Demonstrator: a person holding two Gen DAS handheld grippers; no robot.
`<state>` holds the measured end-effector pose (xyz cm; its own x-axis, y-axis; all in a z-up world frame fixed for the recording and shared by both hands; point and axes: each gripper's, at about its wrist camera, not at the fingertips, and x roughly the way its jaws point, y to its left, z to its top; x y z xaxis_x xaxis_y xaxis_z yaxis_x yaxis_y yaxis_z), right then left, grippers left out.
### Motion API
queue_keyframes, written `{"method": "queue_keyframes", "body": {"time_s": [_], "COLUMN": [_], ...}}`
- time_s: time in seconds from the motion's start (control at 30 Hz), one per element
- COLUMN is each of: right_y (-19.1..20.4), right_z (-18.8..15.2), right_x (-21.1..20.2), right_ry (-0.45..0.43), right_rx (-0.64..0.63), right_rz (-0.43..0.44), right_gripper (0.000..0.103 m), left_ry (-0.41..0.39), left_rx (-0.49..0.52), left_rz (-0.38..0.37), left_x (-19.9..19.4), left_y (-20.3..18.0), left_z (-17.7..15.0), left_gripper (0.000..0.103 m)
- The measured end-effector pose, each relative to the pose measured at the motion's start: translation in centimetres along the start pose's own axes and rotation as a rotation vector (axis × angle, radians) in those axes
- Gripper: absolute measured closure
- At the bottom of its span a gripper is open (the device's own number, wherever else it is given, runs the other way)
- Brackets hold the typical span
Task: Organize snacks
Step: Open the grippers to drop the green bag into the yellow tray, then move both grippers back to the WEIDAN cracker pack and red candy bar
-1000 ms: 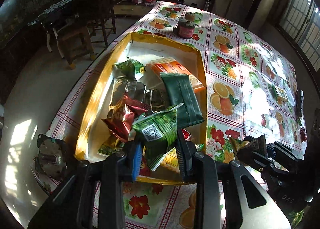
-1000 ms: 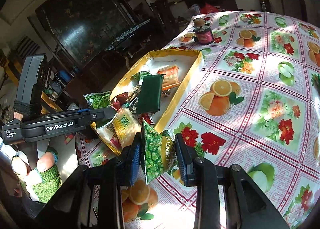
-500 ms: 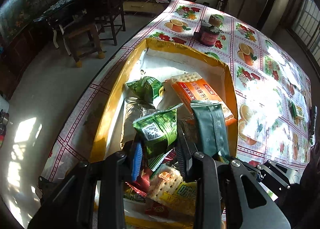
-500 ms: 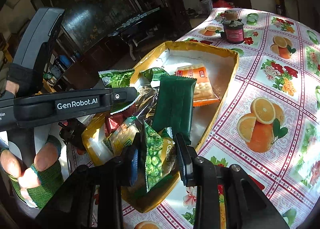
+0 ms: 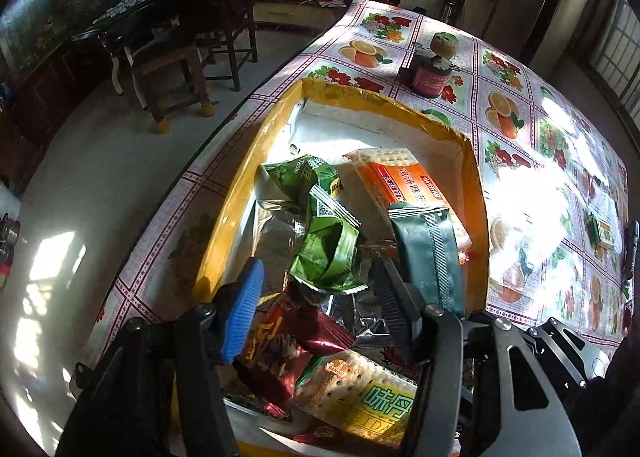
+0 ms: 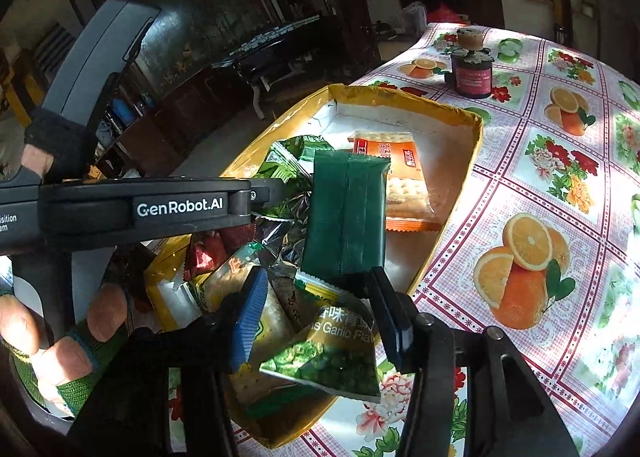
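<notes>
— Sunlit floral worktop (image 6: 560,177); where are the snacks?
— Piled in the yellow box (image 5: 478,193).
— And both grippers?
— Left gripper (image 5: 316,313) opening, green packet (image 5: 326,253) loose between its jaws; right gripper (image 6: 316,313) opening over the pea packet (image 6: 328,357).

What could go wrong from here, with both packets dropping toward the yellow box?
The green pea packet sits loose between the right gripper fingers as they open, at the yellow box's near corner; it could slide out onto the tablecloth. The green snack packet released by the opening left gripper lands on an already heaped pile and may tumble.
</notes>
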<state>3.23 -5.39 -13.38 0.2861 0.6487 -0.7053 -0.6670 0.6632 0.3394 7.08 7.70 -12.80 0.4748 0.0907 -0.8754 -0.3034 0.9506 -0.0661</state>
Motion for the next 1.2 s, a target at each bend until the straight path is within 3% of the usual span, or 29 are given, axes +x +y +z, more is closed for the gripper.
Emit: {"method": "queue_keyframes", "body": {"time_s": [0.23, 0.5, 0.7, 0.87, 1.2], "right_y": [-1.4, -6.9, -11.0, -12.9, -13.2], "right_z": [-1.1, -4.7, -7.4, -9.0, -9.6], "right_x": [-3.3, -8.6, -12.3, -14.3, -15.7], "right_ry": [-0.053, -0.113, -0.151, -0.171, -0.184], "right_rx": [0.050, 0.180, 0.283, 0.319, 0.302], "right_rz": [0.000, -0.097, -0.164, -0.209, -0.206], "right_gripper": [0.050, 0.046, 0.046, 0.040, 0.040], "left_ry": [-0.019, -0.009, -0.046, -0.089, -0.115], "left_rx": [0.021, 0.101, 0.183, 0.214, 0.220], "left_rz": [-0.016, -0.047, -0.022, 0.011, 0.046], "left_x": [-1.5, -1.8, -2.9, -4.2, -5.6], "left_y": [-1.5, -6.1, -10.2, -12.3, -12.9], "left_z": [-0.3, -1.6, -3.3, -4.8, -6.7], "left_gripper": [0.036, 0.035, 0.035, 0.029, 0.028]}}
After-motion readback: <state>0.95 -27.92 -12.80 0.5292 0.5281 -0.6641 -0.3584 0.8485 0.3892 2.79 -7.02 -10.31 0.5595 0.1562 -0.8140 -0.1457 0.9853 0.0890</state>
